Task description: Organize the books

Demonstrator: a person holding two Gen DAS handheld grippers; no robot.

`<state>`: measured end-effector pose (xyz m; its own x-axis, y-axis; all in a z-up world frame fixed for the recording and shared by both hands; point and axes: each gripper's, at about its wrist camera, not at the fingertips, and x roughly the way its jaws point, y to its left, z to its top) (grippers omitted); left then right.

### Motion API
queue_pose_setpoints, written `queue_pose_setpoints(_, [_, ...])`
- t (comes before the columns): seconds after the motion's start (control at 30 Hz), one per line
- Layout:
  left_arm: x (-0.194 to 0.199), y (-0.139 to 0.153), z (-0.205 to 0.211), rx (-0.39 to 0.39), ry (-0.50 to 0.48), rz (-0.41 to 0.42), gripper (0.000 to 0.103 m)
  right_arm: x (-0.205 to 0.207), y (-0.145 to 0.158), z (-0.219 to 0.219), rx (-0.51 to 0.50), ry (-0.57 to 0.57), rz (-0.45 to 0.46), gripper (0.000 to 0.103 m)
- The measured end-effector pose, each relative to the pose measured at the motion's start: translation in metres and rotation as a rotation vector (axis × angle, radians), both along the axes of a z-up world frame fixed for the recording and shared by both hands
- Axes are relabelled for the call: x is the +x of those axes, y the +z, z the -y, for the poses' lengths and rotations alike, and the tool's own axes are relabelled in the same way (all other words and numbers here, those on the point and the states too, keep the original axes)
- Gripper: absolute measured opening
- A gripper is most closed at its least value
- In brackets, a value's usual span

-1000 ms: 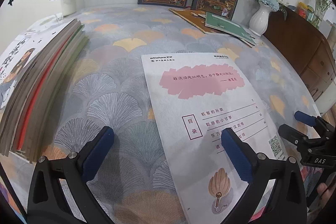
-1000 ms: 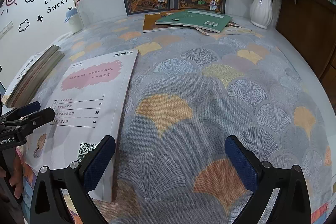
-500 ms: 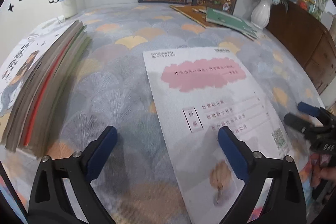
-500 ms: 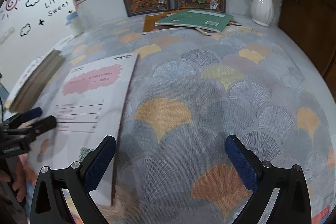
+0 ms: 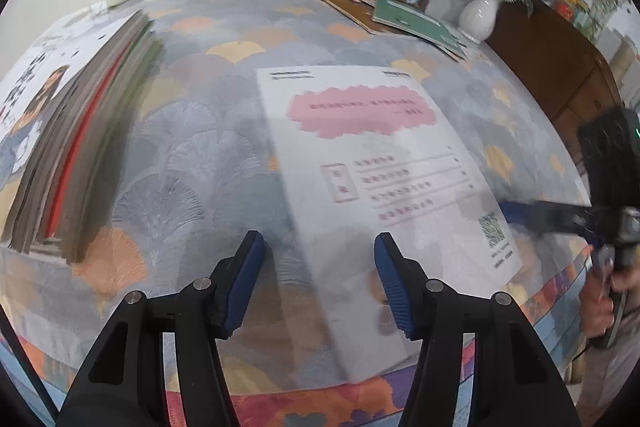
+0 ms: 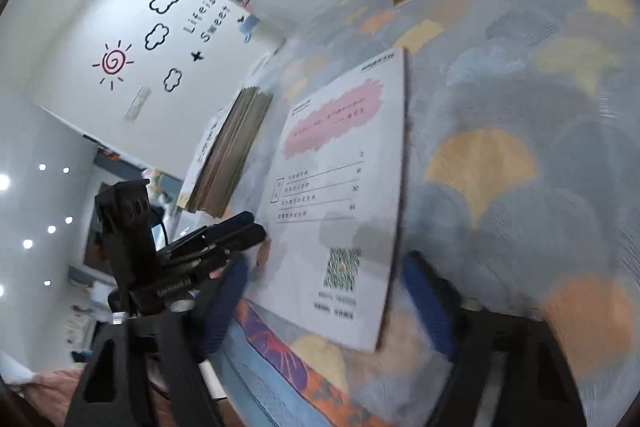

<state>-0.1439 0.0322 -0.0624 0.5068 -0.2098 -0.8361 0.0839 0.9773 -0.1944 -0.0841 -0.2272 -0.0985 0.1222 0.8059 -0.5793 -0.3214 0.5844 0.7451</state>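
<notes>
White booklet (image 5: 372, 163) flat between both closing grippers' fingers (image 5: 390, 283), ungripped.

I see a desk (image 5: 208, 131) under a grey cloth printed with fan-shaped leaves. Flat on it lie a thin white booklet with a pink patch (image 5: 372, 163) near the front edge, a tall stack of books (image 5: 76, 147) (left side), and green and brown books (image 5: 412, 19) overlapping beside a white ceramic vase (image 5: 478, 15).
</notes>
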Motion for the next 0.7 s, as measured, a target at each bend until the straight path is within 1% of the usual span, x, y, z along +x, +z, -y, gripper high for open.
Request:
queue_pose_setpoints(0.07, [0.001, -0.001, 0.008, 0.011, -0.026, 0.008, 0.055, 0.008, 0.000, -0.007, 0.008, 0.029, -0.015, 0.065])
queue_pose_setpoints(0.13, [0.002, 0.000, 0.010, 0.028, -0.024, 0.014, 0.055, 0.012, -0.002, -0.011, 0.012, 0.040, -0.027, 0.065])
queue_pose_setpoints(0.27, [0.004, -0.001, 0.009, 0.023, -0.042, 0.020, 0.055, 0.027, -0.004, -0.018, 0.042, 0.068, -0.064, 0.066])
queue_pose_setpoints(0.33, [0.005, -0.001, 0.009, 0.017, -0.037, 0.024, 0.055, 0.025, -0.003, -0.017, 0.030, 0.053, -0.066, 0.059])
queue_pose_setpoints(0.37, [0.005, -0.001, 0.010, 0.021, -0.035, 0.024, 0.055, 0.024, -0.004, -0.018, 0.010, 0.033, -0.064, 0.047])
queue_pose_setpoints(0.4, [0.006, 0.000, 0.011, 0.025, -0.033, 0.023, 0.055, 0.021, -0.006, -0.014, 0.015, 0.023, -0.079, 0.030])
queue_pose_setpoints(0.43, [0.007, 0.000, 0.013, 0.032, -0.032, 0.022, 0.055, 0.021, -0.009, -0.012, 0.041, 0.015, -0.105, 0.023])
queue_pose_setpoints(0.47, [0.008, 0.001, 0.014, 0.036, -0.035, 0.021, 0.055, 0.019, -0.011, -0.009, 0.095, -0.002, -0.143, 0.014])
queue_pose_setpoints(0.5, [0.009, 0.001, 0.015, 0.036, -0.039, 0.020, 0.055, 0.016, -0.008, -0.008, 0.112, -0.010, -0.150, 0.012])
queue_pose_setpoints(0.53, [0.012, 0.002, 0.017, 0.014, -0.048, 0.016, 0.054, 0.013, -0.002, -0.007, 0.109, -0.013, -0.139, 0.012])
queue_pose_setpoints(0.57, [0.013, 0.003, 0.018, -0.019, -0.056, 0.011, 0.054, 0.008, 0.014, -0.005, 0.082, -0.021, -0.095, 0.012])
queue_pose_setpoints(0.6, [0.016, 0.005, 0.019, -0.060, -0.067, 0.007, 0.054, 0.006, 0.025, -0.001, 0.068, -0.032, -0.069, 0.012])
queue_pose_setpoints(0.63, [0.020, 0.009, 0.022, -0.125, -0.085, 0.006, 0.054, 0.004, 0.037, 0.004, 0.059, -0.044, -0.048, 0.012])
queue_pose_setpoints(0.67, [0.023, 0.014, 0.025, -0.168, -0.099, 0.015, 0.054, 0.001, 0.056, 0.013, 0.040, -0.066, -0.016, 0.011])
queue_pose_setpoints(0.7, [0.025, 0.020, 0.029, -0.198, -0.111, 0.029, 0.054, 0.000, 0.069, 0.019, 0.020, -0.077, 0.009, 0.011])
